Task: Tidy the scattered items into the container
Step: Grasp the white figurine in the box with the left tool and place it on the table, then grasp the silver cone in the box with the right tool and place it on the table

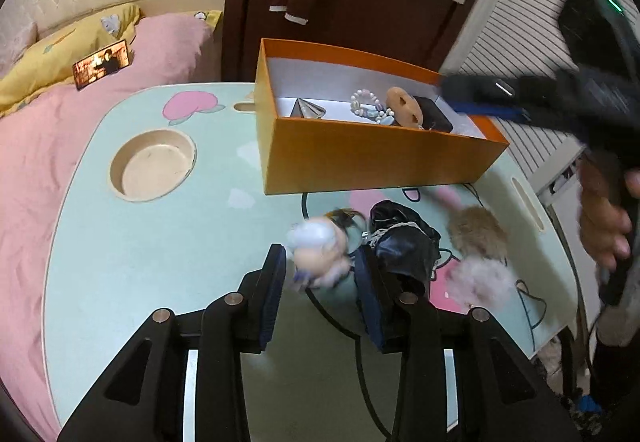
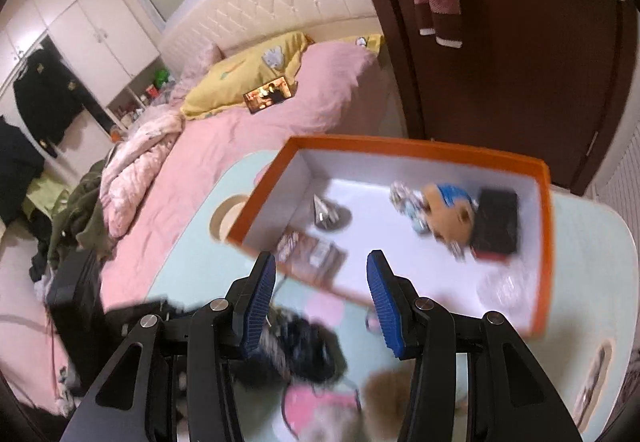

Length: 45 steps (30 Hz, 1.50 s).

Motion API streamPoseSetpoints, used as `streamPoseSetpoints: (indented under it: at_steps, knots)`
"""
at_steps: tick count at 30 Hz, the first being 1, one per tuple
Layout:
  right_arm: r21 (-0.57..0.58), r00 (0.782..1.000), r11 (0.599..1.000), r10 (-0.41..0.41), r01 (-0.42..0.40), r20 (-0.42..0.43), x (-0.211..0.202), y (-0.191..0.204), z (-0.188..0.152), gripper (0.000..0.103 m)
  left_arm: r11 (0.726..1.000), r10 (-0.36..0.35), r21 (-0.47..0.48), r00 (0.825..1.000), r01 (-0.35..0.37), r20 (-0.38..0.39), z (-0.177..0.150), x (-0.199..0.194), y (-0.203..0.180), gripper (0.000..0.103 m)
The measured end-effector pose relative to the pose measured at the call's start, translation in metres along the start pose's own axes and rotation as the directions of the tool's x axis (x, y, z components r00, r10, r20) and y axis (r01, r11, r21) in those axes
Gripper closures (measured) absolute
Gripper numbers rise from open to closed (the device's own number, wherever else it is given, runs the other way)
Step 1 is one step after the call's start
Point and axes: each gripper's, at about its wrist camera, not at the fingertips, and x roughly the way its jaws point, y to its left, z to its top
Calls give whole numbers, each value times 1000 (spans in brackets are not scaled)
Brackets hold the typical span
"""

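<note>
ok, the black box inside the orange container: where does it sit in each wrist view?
Left wrist: the black box lies at the right end of the orange container, just right of the tan plush.
Right wrist: the black box is right of centre, against the container's right wall.
Shared landmark: the bead bracelet beside the plush.
</note>
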Motion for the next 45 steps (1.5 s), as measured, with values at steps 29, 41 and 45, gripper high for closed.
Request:
streamPoseSetpoints:
  at_steps: [29, 41, 45]
  knots:
    - [-10, 963, 994, -108, 109, -245, 123, 9, 43, 75, 999, 28, -46, 998, -25, 59, -2, -17, 20, 47]
    - [-47, 999, 999, -15, 17, 41, 2, 29, 28, 75, 997, 37, -73, 998, -33, 56, -2, -17, 27, 47]
    - [-74, 999, 997, -6, 10, 52, -28, 31, -1, 75, 997, 31, -75, 998, -27, 56, -2, -16, 24, 47]
